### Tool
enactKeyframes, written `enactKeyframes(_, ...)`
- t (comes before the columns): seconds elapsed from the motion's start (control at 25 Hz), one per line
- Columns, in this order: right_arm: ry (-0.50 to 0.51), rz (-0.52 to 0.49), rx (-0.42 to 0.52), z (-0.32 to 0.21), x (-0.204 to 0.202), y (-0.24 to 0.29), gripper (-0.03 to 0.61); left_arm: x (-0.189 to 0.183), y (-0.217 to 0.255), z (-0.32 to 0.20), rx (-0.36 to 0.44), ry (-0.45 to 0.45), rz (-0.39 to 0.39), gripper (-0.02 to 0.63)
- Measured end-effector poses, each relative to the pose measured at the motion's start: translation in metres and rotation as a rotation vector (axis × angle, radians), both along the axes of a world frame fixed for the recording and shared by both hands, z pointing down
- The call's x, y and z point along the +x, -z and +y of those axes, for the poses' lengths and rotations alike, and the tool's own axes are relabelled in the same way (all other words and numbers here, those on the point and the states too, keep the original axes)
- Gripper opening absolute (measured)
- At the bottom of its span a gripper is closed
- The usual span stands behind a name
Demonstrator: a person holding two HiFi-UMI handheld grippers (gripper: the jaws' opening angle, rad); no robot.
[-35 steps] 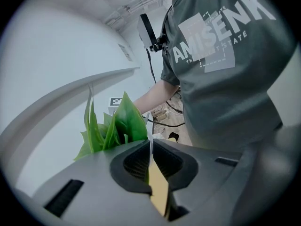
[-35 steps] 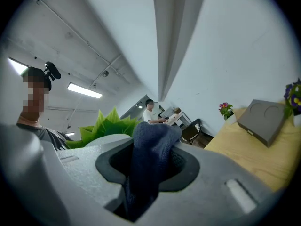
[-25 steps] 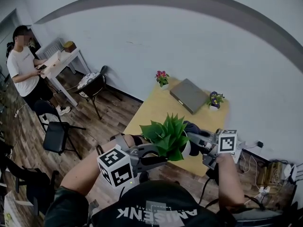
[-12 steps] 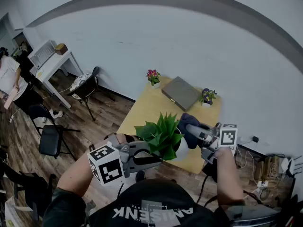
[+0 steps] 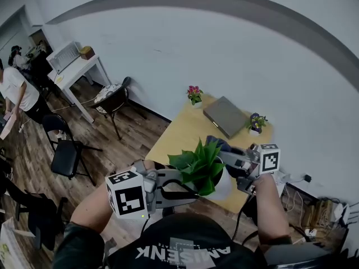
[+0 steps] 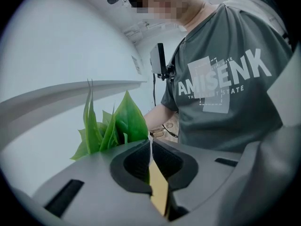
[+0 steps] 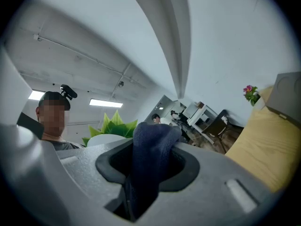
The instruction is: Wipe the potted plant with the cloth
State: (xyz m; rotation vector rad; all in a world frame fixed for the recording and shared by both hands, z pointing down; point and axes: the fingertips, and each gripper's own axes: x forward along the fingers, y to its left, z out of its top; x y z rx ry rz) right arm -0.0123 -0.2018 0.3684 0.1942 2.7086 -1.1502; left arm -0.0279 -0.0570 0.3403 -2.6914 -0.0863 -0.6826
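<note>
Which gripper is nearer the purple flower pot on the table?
Right. The right gripper, clamping the cloth, sits just short of the purple flower pot; the left gripper grips the potted plant farther back.

Office: white desk [image 5: 77, 73], folding chair [image 5: 65, 153]
</note>
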Motion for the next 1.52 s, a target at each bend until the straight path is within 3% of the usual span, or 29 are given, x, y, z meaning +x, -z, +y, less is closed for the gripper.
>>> enactKeyframes(0.24,0.148,-0.058,-0.02,0.006,-0.014,0.002,0.129,-0.005,-0.005,-0.006,-0.018,0.045,-0.007,0.017)
enactKeyframes(0.56,0.177,-0.091,-0.024,0.01,-0.017,0.004,0.129,-0.015,-0.011,-0.005,-0.05,0.099,-0.021,0.017)
enactKeyframes(0.88,0.067,-0.048,0.062,0.012,-0.007,0.012,0.129,-0.021,-0.02,-0.013,-0.102,0.108,-0.04,0.017)
enactKeyframes(1.52,-0.228,0.057,0.129,0.028,0.041,0.015,0.129,0.002,-0.04,-0.03,-0.242,0.004,-0.045,0.017)
